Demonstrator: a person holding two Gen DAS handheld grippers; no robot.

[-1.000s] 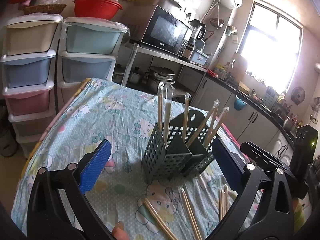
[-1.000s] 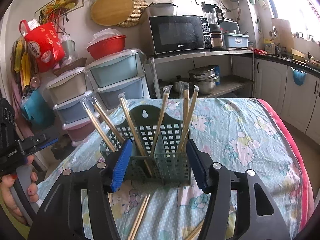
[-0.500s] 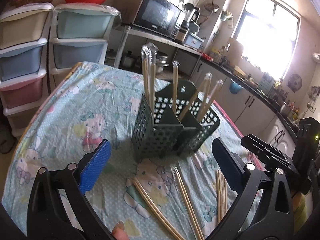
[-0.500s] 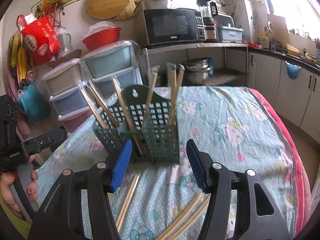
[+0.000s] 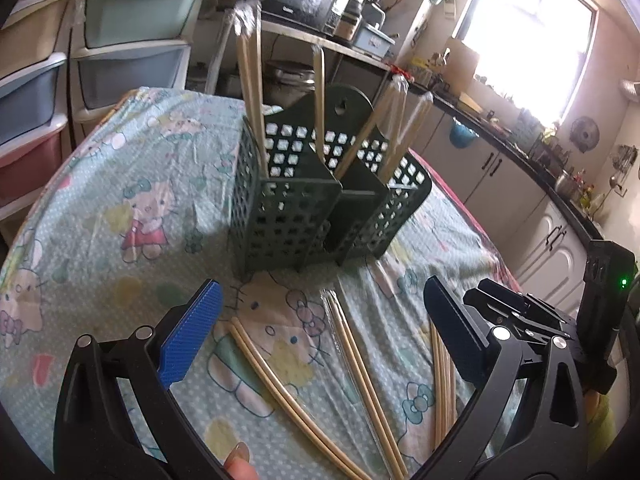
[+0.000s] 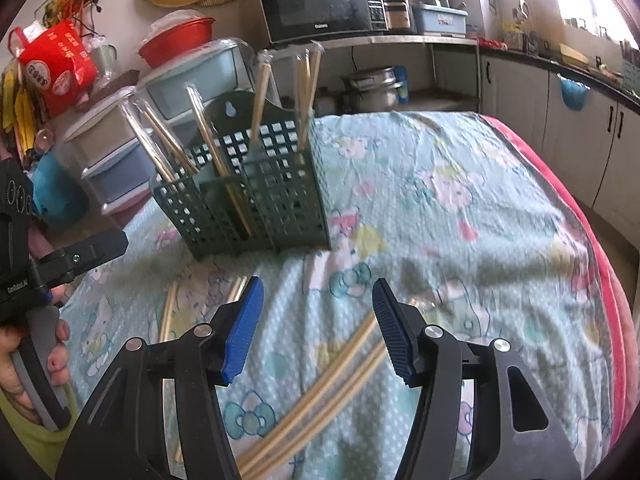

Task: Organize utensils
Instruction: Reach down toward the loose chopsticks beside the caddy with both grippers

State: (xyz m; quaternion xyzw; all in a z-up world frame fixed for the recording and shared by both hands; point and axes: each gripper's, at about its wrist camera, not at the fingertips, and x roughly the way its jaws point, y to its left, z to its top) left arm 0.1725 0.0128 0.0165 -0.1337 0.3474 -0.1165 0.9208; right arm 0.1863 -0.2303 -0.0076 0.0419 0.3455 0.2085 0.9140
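A dark green perforated utensil holder [image 5: 316, 204] [image 6: 256, 196] stands on the cartoon-print cloth, with several plastic-wrapped pairs of wooden chopsticks [image 5: 250, 76] [image 6: 260, 92] leaning out of its compartments. More wrapped chopstick pairs lie flat on the cloth in front of it: one pair [image 5: 280, 384] and another [image 5: 360, 380] between the left fingers, a third [image 5: 442, 376] by the right finger. My left gripper [image 5: 320, 332] hangs open above them, nothing in it. My right gripper [image 6: 318, 328] is open over a long pair [image 6: 320, 396], apart from it.
Stacked plastic drawers [image 5: 132, 40] and a shelf with a microwave [image 6: 320, 4] stand behind the table. White cabinets [image 6: 580, 124] line the right wall. The table's red edge [image 6: 592, 264] runs along the right. A hand [image 6: 24, 356] holds the left gripper's handle.
Both grippers have sunk toward the cloth and tilted further down, so the holder rose in view and the loose chopsticks came under the fingers. The jaws kept their width.
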